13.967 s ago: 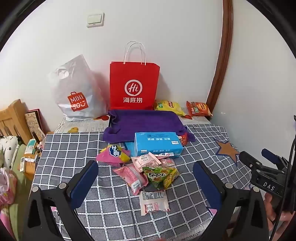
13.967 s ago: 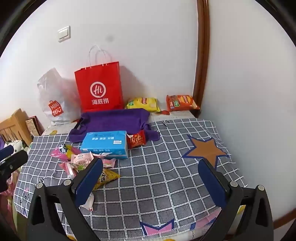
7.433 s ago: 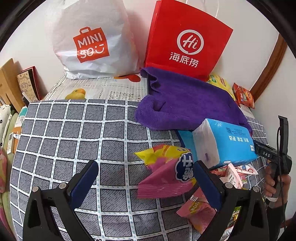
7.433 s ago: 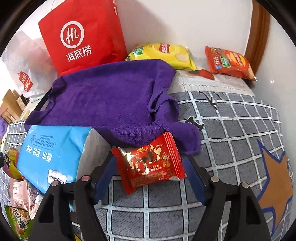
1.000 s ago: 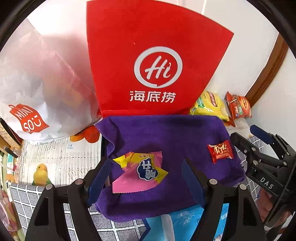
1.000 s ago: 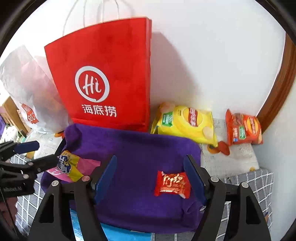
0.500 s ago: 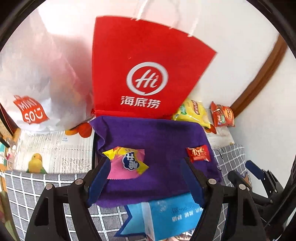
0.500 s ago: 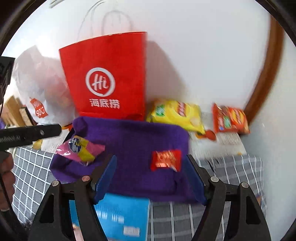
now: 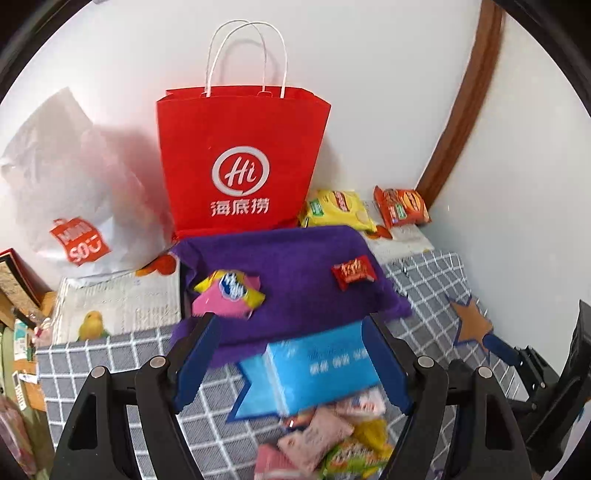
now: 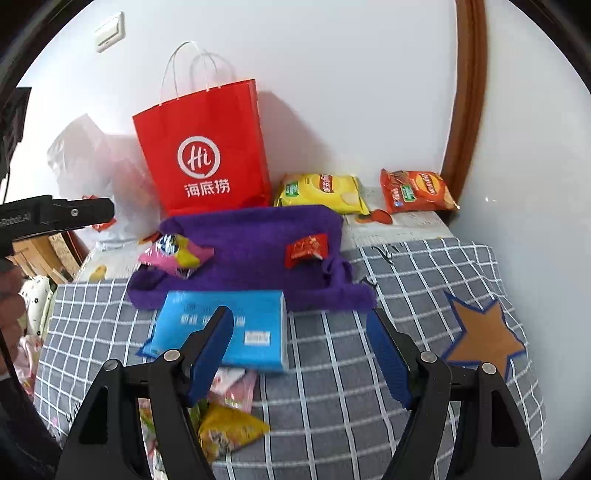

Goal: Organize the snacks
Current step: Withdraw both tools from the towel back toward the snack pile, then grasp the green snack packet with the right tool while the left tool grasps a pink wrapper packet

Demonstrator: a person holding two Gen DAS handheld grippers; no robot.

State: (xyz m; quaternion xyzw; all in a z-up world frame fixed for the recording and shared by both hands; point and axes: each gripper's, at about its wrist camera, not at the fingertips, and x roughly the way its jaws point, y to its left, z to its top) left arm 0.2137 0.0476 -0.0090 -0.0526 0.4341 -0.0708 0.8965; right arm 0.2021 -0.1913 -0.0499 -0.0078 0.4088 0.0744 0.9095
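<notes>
Snack packets, seen from the left wrist, heap just below the blue tissue pack (image 9: 325, 369); the left claw (image 9: 291, 365) stands apart, empty. They look light, crinkly, slippery: pinch a sealed edge. From the right wrist, the right claw (image 10: 299, 354) gapes empty; a red packet (image 10: 306, 249) lies on the purple towel (image 10: 255, 254).

Home bedroom: checked bedspread (image 10: 369, 369), shopping bags (image 9: 240, 166) against wall, light switch (image 10: 109, 31).

two snack packets (image 9: 229, 293) lie on towel (image 9: 295, 254) before bag (image 9: 242, 158).
</notes>
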